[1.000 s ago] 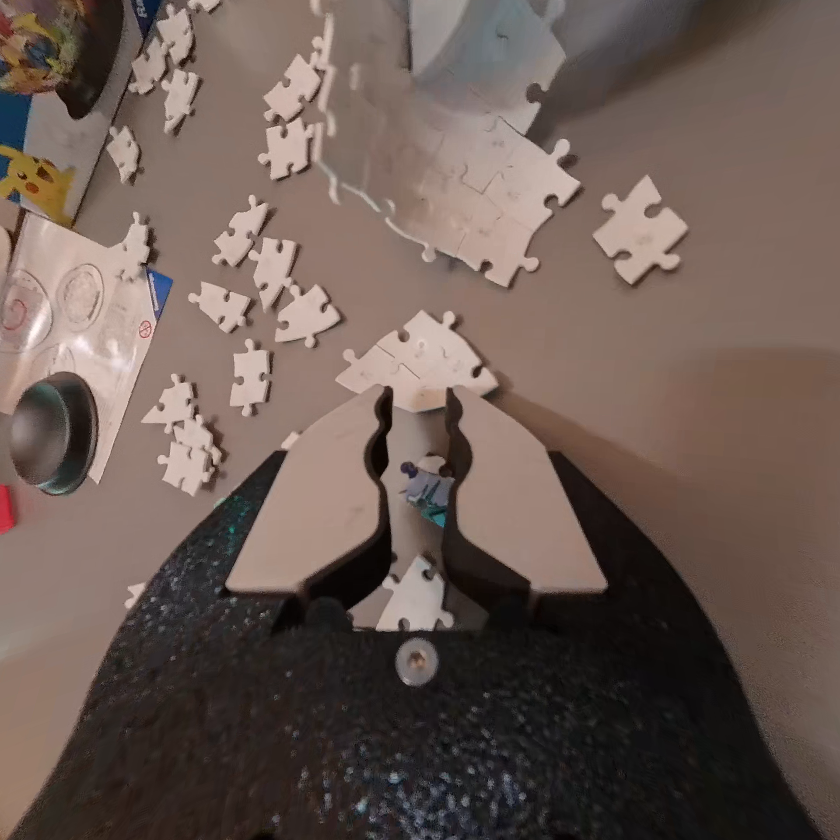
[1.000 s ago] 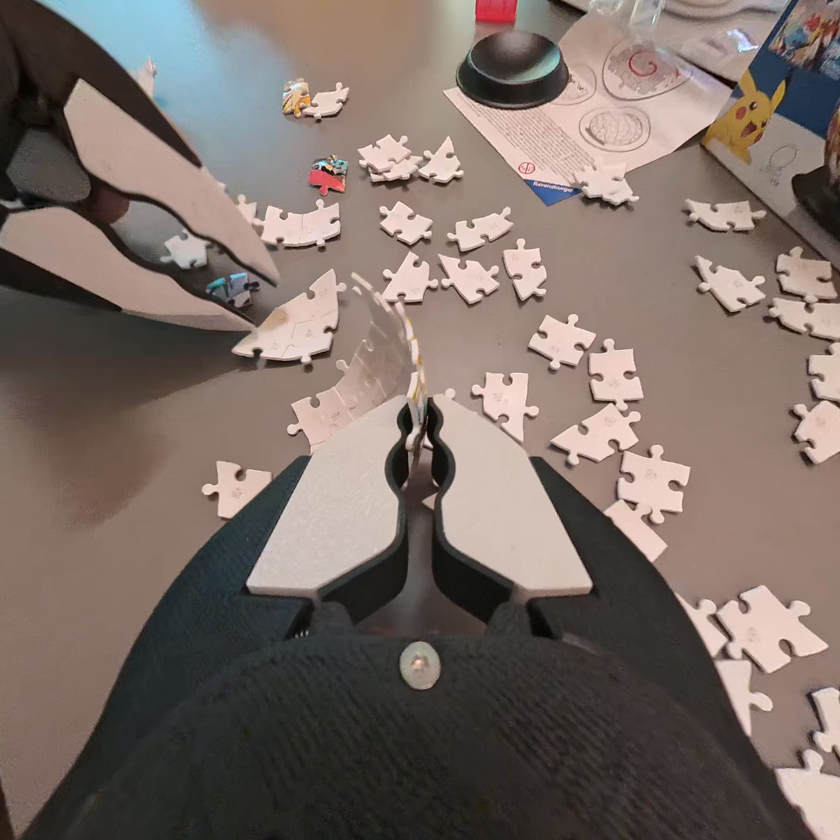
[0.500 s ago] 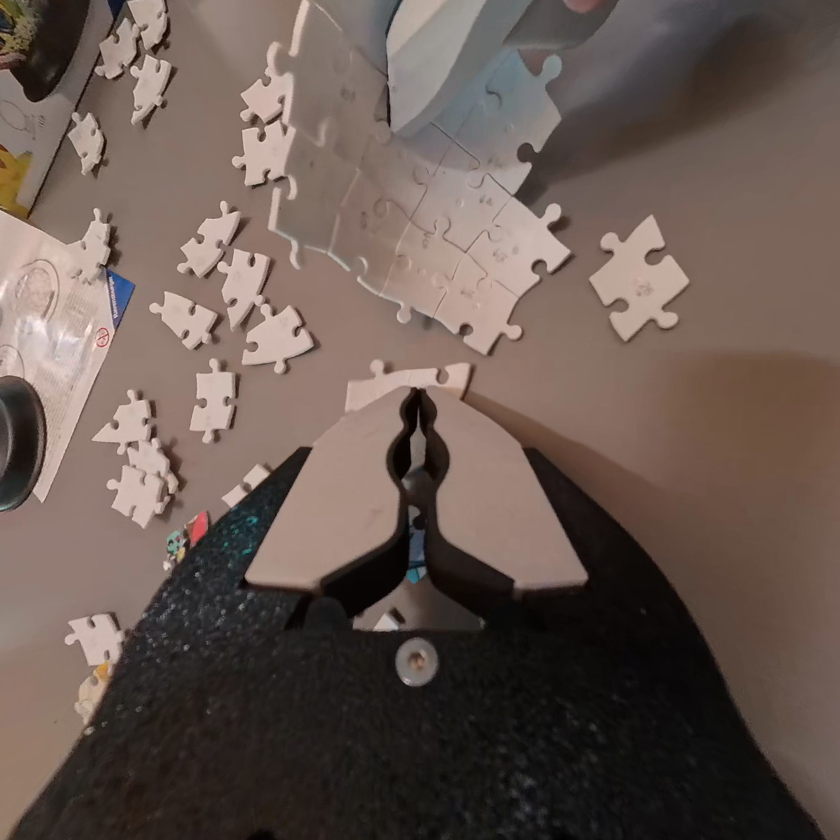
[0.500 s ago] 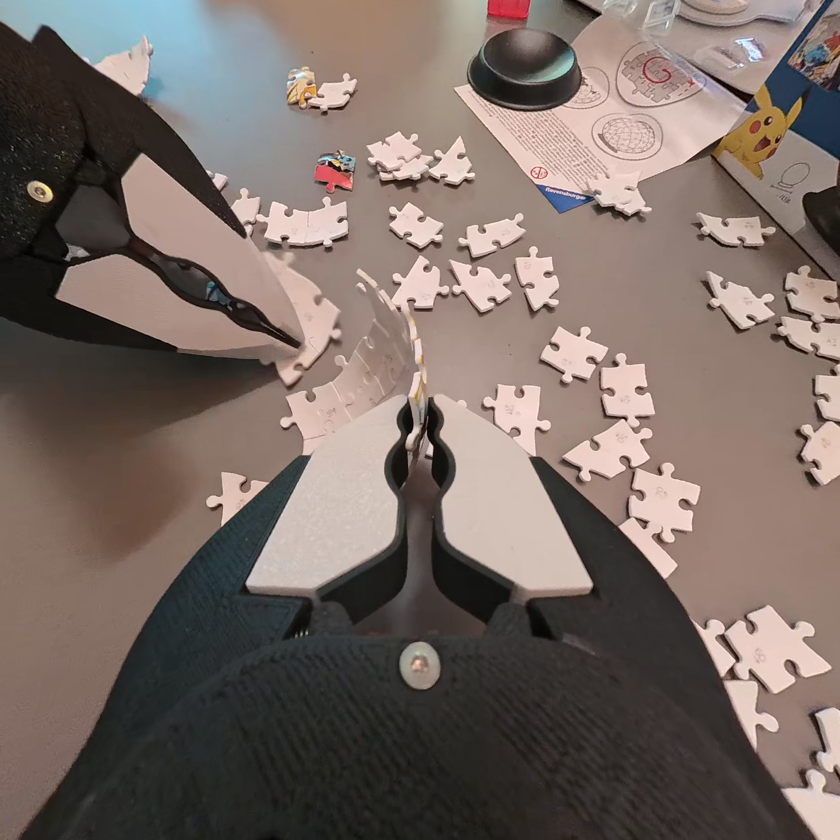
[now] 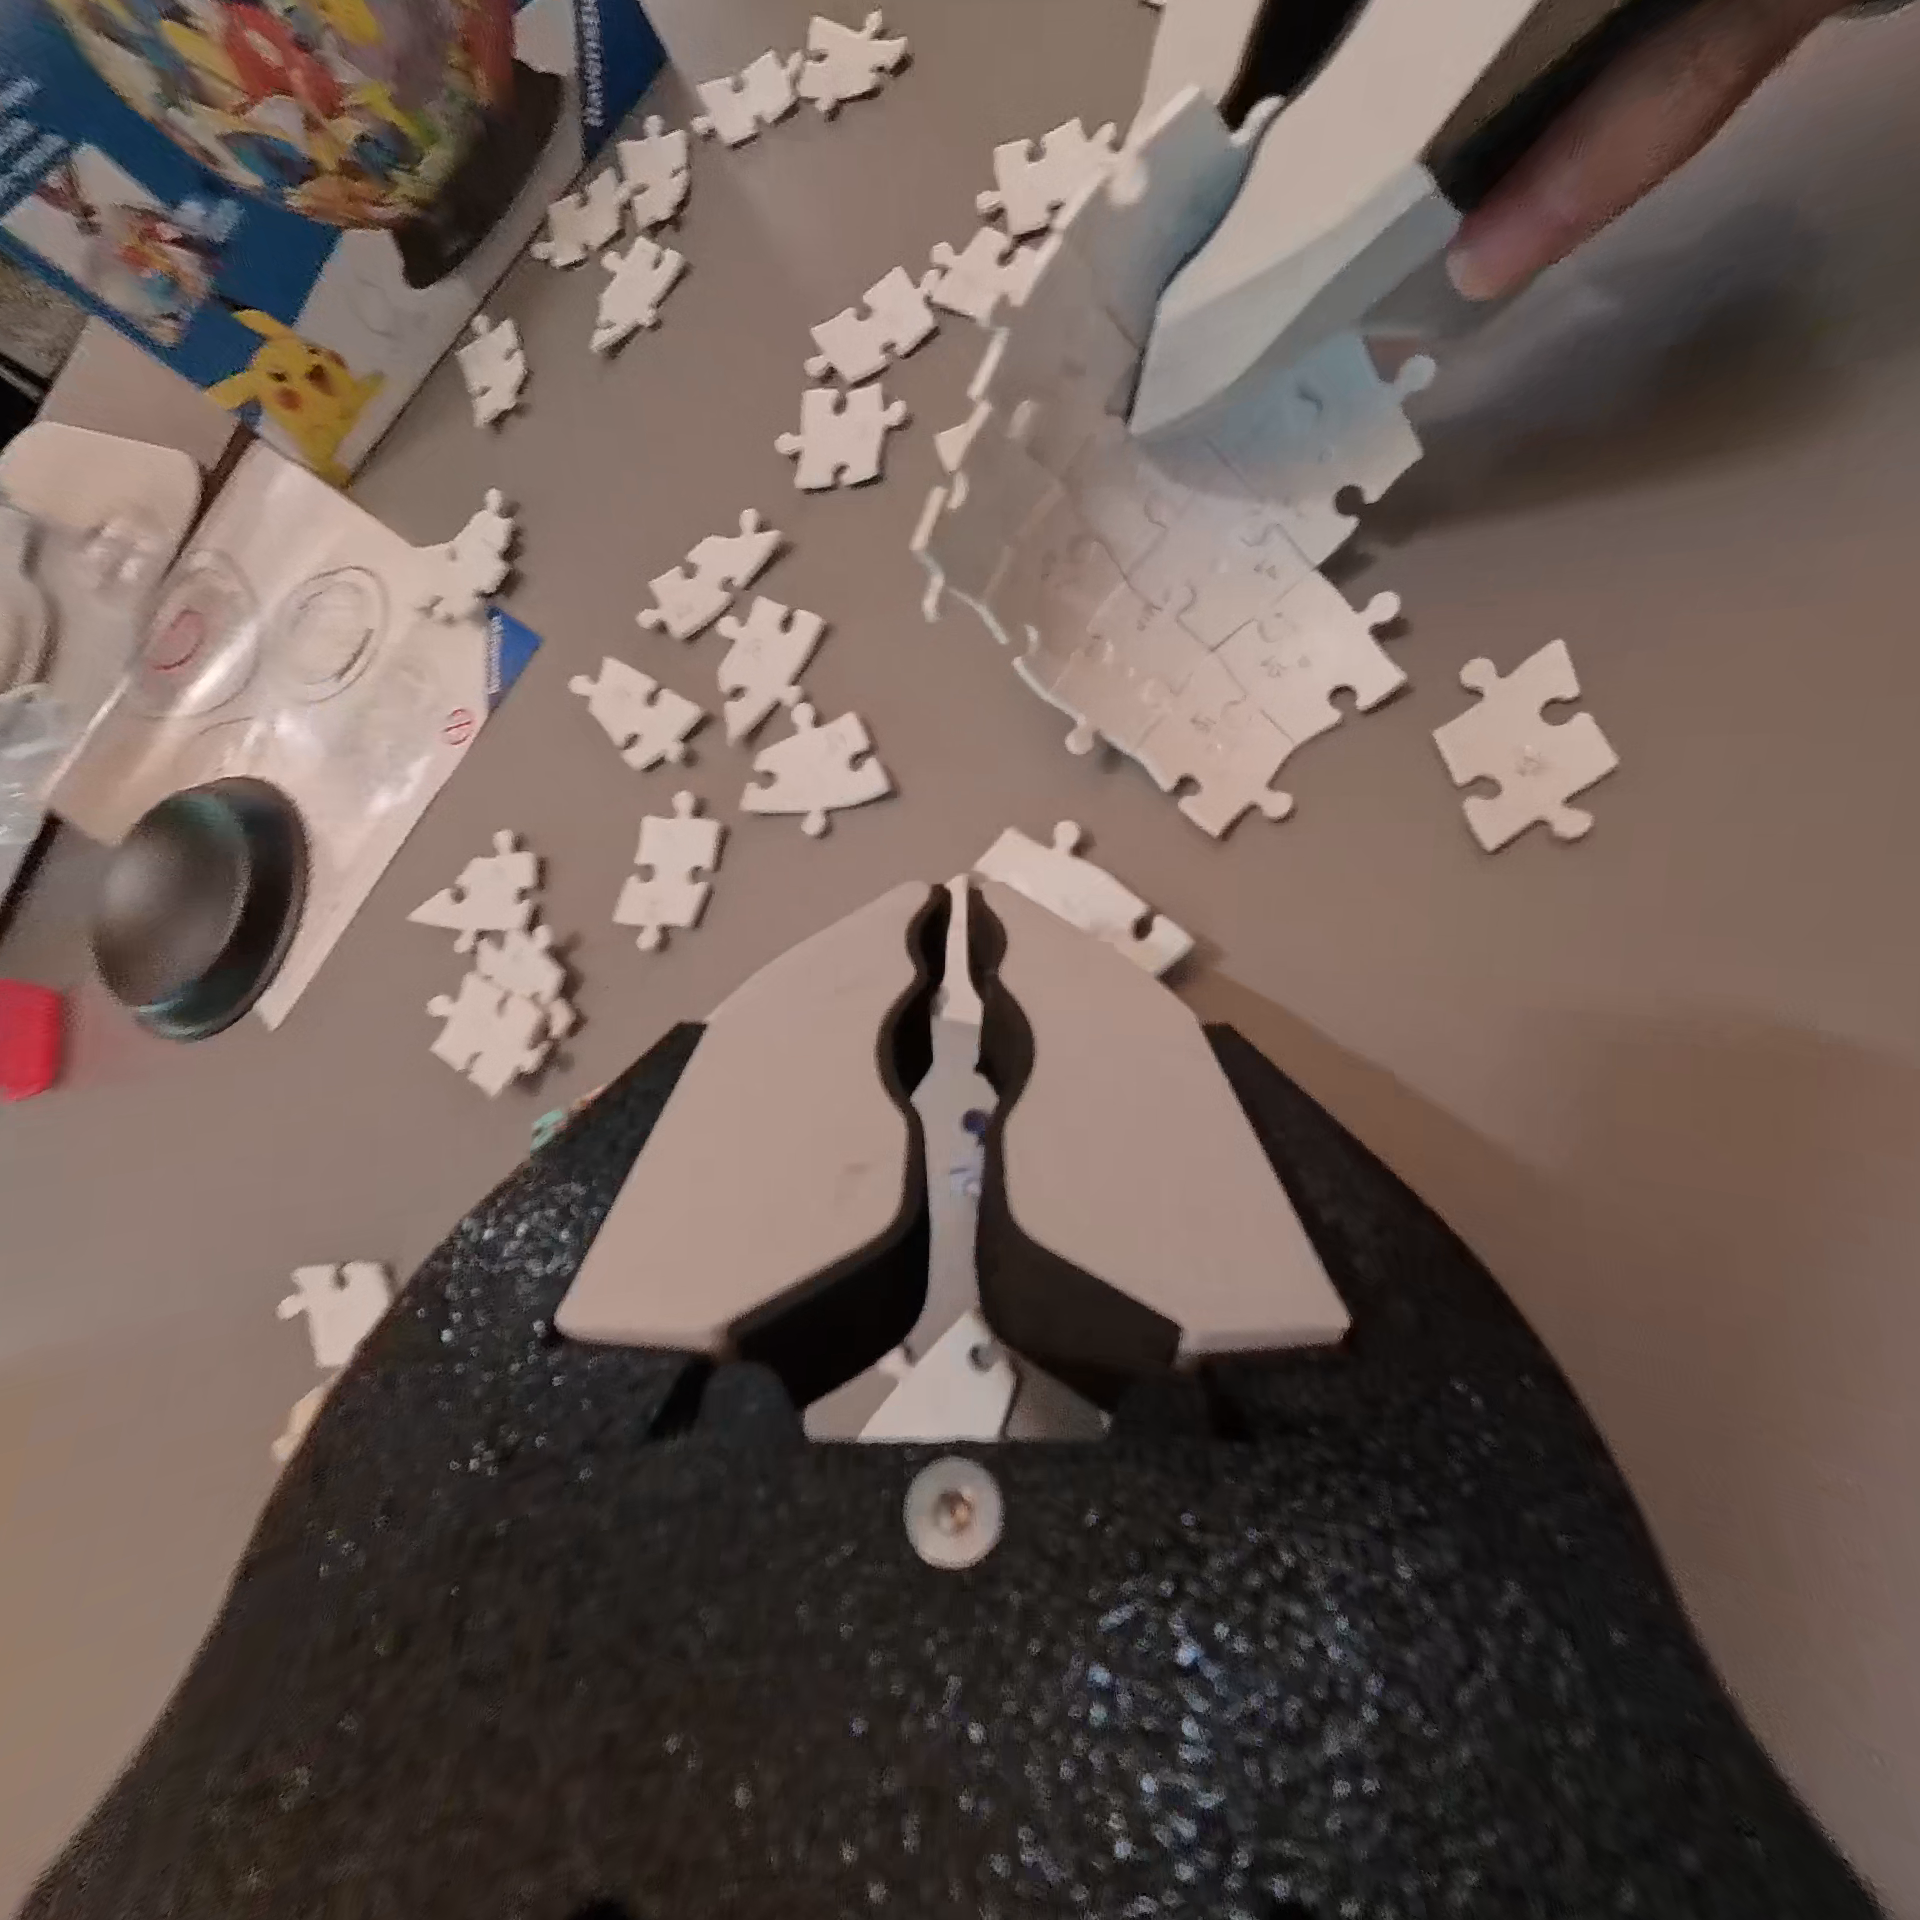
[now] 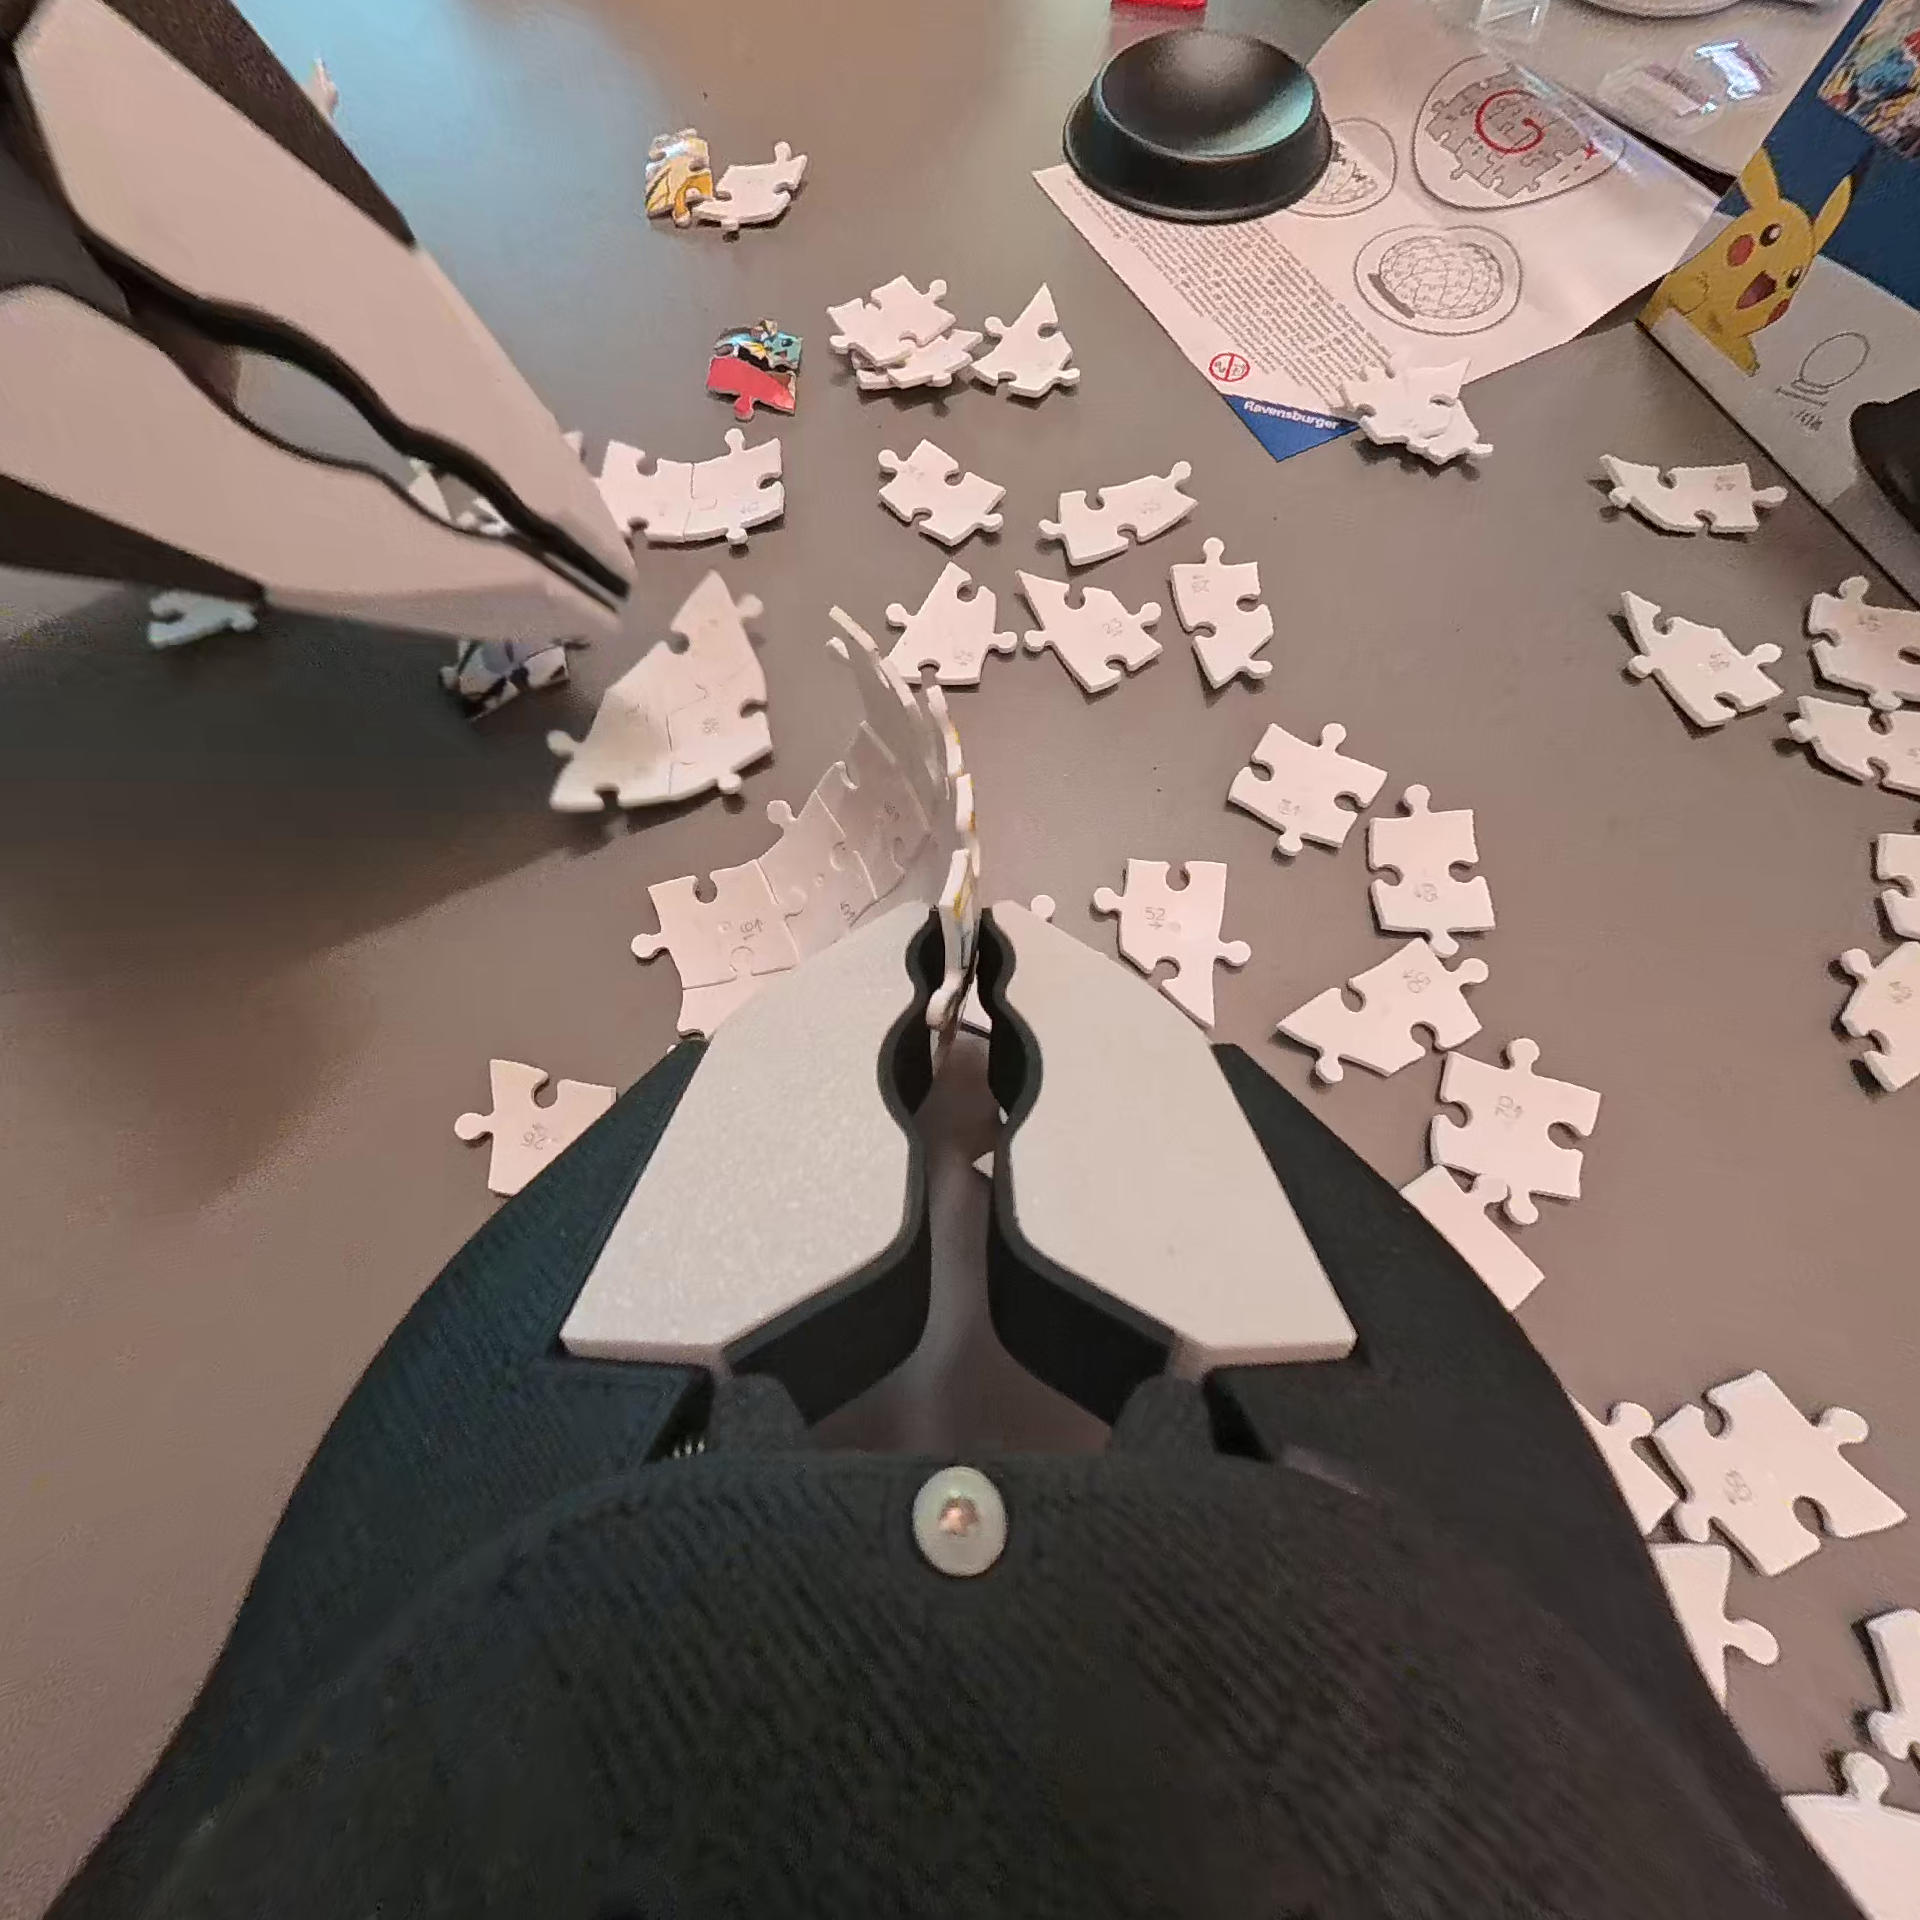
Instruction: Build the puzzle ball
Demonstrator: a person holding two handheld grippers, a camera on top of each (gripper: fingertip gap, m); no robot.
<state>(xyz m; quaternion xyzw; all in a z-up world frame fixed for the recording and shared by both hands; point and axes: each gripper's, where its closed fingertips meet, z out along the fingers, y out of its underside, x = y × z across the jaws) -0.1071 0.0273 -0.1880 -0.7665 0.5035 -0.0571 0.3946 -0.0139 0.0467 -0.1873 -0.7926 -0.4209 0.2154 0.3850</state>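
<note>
My right gripper [image 6: 971,920] is shut on the edge of a curved section of joined white puzzle pieces [image 6: 883,821], holding it upright with its lower edge on the grey table. The section [image 5: 1174,592] and the right gripper [image 5: 1153,384] also show at the top of the left wrist view. My left gripper [image 5: 958,891] is shut to a thin slit, just left of a small wedge of three joined pieces [image 5: 1086,899]. From the right wrist view, the left gripper [image 6: 621,584] hangs just above that wedge [image 6: 675,717], which lies flat. I see nothing clearly pinched.
Several loose white pieces [image 6: 1434,873] lie scattered over the table, with a few coloured ones [image 6: 753,358]. A black dome stand [image 6: 1195,135] sits on an instruction sheet [image 6: 1351,239] beside the puzzle box [image 5: 260,156]. A person's fingers [image 5: 1527,229] hold the right gripper. The tips of one gripper are about 10 cm away from the tips of the other.
My left gripper went from open to shut at the small wedge of pieces, then shifted left so the wedge shows to its right. The right gripper kept holding the curved section.
</note>
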